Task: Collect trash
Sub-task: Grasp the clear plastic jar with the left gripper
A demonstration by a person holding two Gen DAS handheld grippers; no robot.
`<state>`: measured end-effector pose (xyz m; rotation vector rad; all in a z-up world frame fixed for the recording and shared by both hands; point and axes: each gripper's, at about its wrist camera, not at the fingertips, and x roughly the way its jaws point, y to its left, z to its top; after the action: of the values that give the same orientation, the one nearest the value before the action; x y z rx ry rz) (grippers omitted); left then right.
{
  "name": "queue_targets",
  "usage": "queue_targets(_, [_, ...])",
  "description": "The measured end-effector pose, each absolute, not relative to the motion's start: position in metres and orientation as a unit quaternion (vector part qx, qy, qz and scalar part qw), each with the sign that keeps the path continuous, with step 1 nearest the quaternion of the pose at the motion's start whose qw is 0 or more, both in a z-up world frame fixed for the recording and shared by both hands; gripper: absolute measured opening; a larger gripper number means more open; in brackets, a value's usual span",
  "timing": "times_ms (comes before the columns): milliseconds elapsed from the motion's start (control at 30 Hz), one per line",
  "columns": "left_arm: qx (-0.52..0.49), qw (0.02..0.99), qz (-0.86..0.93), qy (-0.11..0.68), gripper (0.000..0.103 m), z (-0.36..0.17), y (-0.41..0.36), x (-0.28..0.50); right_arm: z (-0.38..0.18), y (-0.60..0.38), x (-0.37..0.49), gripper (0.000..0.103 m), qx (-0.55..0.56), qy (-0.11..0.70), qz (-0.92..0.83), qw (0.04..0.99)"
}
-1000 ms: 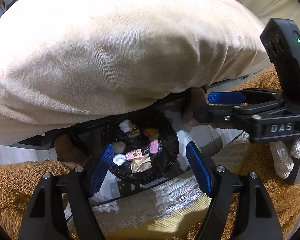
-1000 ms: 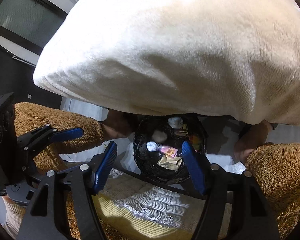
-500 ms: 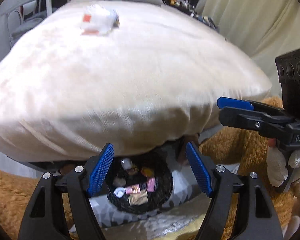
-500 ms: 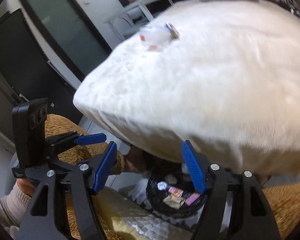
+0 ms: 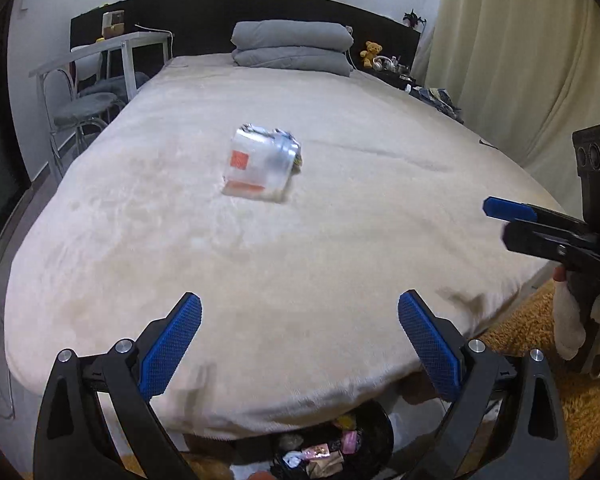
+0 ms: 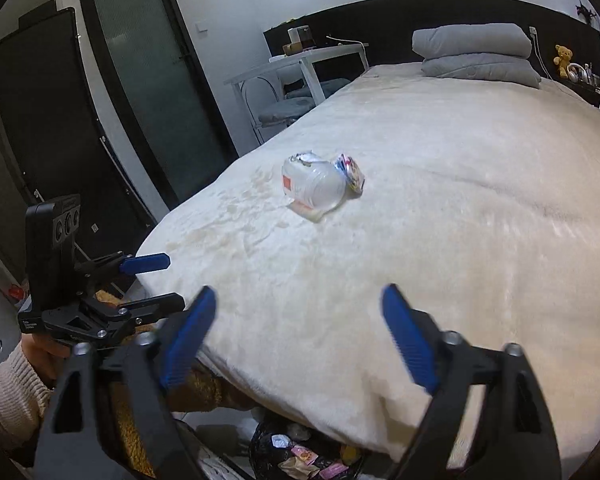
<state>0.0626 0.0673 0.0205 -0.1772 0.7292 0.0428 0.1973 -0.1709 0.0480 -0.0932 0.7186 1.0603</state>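
crumpled clear plastic bag point(image 5: 260, 166), plush cream blanket point(image 5: 340, 240)

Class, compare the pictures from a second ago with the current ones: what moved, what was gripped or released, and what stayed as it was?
Both grippers tilted up from the trash bin toward the bed top, bringing the clear plastic bag and the crumpled wrapper beside it into view. Nothing was gripped or released. The left gripper and right gripper stayed open and empty; the bin's trash looks unchanged.

Bed point(image 5: 340, 240) covered in soft, matt cream plush cloth. On it, a crumpled clear glossy plastic bag point(image 5: 260, 164) beside a shiny foil wrapper point(image 6: 351, 176). Bin point(image 6: 260, 450) lined with glossy black plastic. Gripper pads point(image 5: 168, 354) textured blue rubber.
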Motion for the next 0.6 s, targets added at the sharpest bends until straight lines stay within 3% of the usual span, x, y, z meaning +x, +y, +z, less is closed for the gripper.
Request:
queue_targets(300, [-0.086,0.931,0.027,0.355,0.097,0.024,0.106,0.133,0.053,-0.143,0.249,0.099,-0.029,0.345,0.482,0.805])
queue_targets(600, [-0.023,0.927,0.024,0.374,0.097,0.013,0.113,0.207,0.056,-0.122,0.282,0.099,-0.046,0.348,0.482,0.803])
